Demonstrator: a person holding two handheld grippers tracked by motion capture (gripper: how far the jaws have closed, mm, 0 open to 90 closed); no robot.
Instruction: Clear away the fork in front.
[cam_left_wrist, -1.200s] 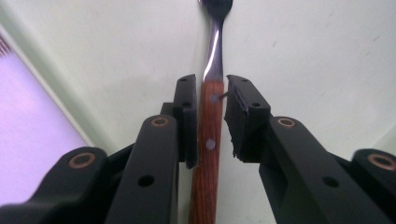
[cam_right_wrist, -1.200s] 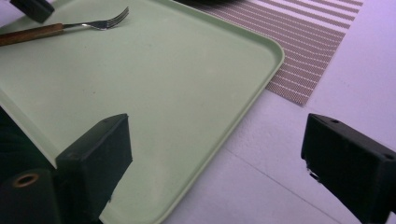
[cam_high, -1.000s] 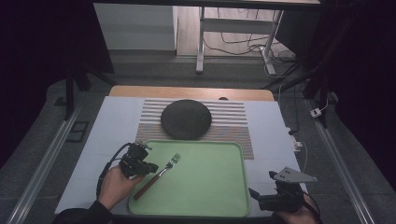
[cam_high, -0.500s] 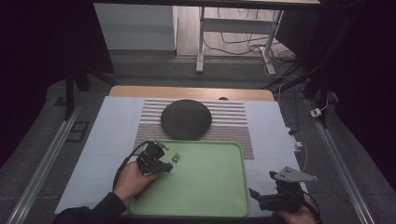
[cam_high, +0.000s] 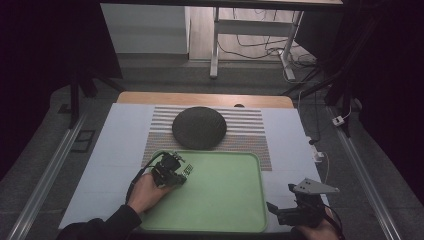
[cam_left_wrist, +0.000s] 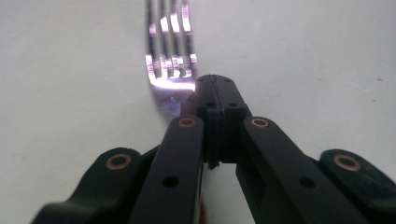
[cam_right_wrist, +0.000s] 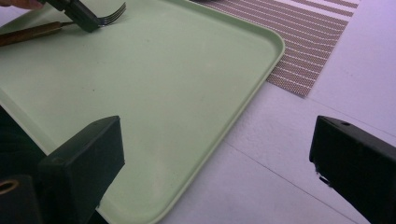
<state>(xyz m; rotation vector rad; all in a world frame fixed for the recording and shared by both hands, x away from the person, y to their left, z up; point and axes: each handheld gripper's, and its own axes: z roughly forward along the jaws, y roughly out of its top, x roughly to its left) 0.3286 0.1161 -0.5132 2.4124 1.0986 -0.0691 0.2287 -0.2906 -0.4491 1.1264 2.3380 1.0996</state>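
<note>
Two grippers in my feed. L gripper sits over the near-left part of the green tray, jaws pressed together on the neck of the fork, just behind the tines. Fork lies on the tray w/ tines pointing away from the hand; its wooden handle runs back under the gripper, seen in the right gripper view. R gripper hangs off the tray's near-right corner, jaws spread wide, nothing between them. Dark round plate rests on the striped mat beyond the tray, well apart from the fork.
</note>
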